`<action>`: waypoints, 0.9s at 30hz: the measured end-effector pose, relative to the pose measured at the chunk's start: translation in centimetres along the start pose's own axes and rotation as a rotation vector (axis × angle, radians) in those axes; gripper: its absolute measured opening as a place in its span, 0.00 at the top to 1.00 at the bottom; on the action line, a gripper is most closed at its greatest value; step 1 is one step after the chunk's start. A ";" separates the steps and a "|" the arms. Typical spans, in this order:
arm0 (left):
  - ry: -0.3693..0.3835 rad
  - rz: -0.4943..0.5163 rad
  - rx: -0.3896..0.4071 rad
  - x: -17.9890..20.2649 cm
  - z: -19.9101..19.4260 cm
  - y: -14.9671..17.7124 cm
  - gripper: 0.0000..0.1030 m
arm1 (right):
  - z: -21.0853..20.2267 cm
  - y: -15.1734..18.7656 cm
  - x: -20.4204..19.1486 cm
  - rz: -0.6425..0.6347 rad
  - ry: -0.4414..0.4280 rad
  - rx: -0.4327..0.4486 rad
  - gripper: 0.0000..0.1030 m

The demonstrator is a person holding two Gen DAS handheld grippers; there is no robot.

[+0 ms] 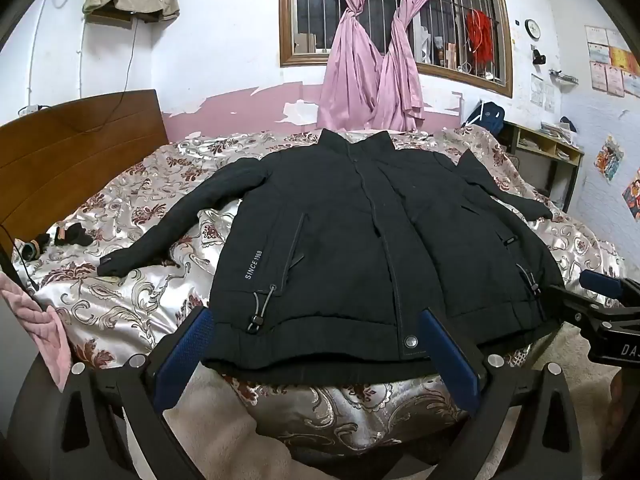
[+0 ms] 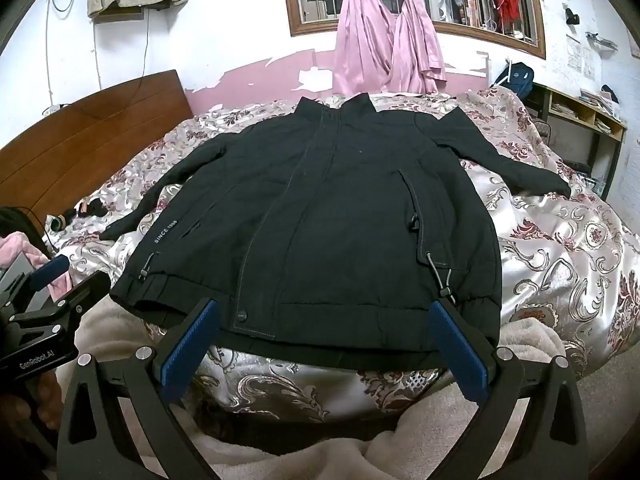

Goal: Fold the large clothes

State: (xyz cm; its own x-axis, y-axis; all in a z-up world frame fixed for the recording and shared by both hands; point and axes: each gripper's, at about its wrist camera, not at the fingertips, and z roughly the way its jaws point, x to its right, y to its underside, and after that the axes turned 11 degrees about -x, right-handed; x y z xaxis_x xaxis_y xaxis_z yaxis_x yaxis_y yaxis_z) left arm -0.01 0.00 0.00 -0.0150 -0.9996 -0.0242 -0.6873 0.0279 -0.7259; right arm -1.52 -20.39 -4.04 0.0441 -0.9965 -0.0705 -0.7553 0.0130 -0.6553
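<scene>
Jacket: my black jacket (image 1: pixel 360 240) lies flat and front-up across the middle of the frame, collar toward the top, hem toward the bottom; matte woven cloth, a stitched placket down the centre, white "SINCE 1998" lettering on the lower left panel.
Sleeves: one sleeve (image 1: pixel 168 224) runs out to the left of the frame, the other (image 2: pixel 504 160) to the right; both lie on the bedspread.
Hem details: ribbed waistband, a round metal snap (image 1: pixel 411 342) at the bottom of the placket, grey drawcords with toggles at both lower corners.
Bedspread: glossy satin bedspread (image 1: pixel 132 304) with a dark red and silver floral scroll pattern, wrinkled; a fuzzy cream blanket (image 2: pixel 460 432) shows at the bottom edge.
Headboard: smooth brown wood headboard (image 1: pixel 76 152) at the left of the frame.
Shelf: open wooden shelf unit (image 2: pixel 580 112) at the upper right, papers stacked in its compartments.
Window: barred window with knotted pink curtains (image 1: pixel 372 68) at the top centre.
Left claw: my left gripper (image 1: pixel 316 344) is spread wide, blue textured pads over the hem, holding nothing.
Right claw: my right gripper (image 2: pixel 324 336) is likewise spread wide at the hem, gripping nothing.
</scene>
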 end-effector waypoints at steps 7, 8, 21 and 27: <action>0.002 0.000 0.002 0.0 0.0 0.0 0.00 | 0.0 0.0 0.0 -0.001 0.000 0.003 0.01; 0.002 -0.001 0.003 0.0 0.0 0.0 0.00 | 0.0 0.0 0.0 -0.001 0.000 0.003 0.01; 0.002 -0.001 0.004 0.0 0.0 0.0 0.00 | -0.1 0.0 0.1 0.000 -0.001 0.006 0.01; 0.002 -0.002 0.004 0.0 0.0 0.0 0.00 | -0.1 0.0 0.1 0.000 -0.001 0.006 0.01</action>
State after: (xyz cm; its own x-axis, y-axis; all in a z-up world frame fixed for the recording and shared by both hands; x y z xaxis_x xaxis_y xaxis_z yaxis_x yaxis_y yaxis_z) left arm -0.02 0.01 0.02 -0.0155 -0.9996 -0.0215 -0.6841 0.0263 -0.7289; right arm -1.61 -20.47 -3.99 0.0443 -0.9965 -0.0713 -0.7511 0.0139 -0.6600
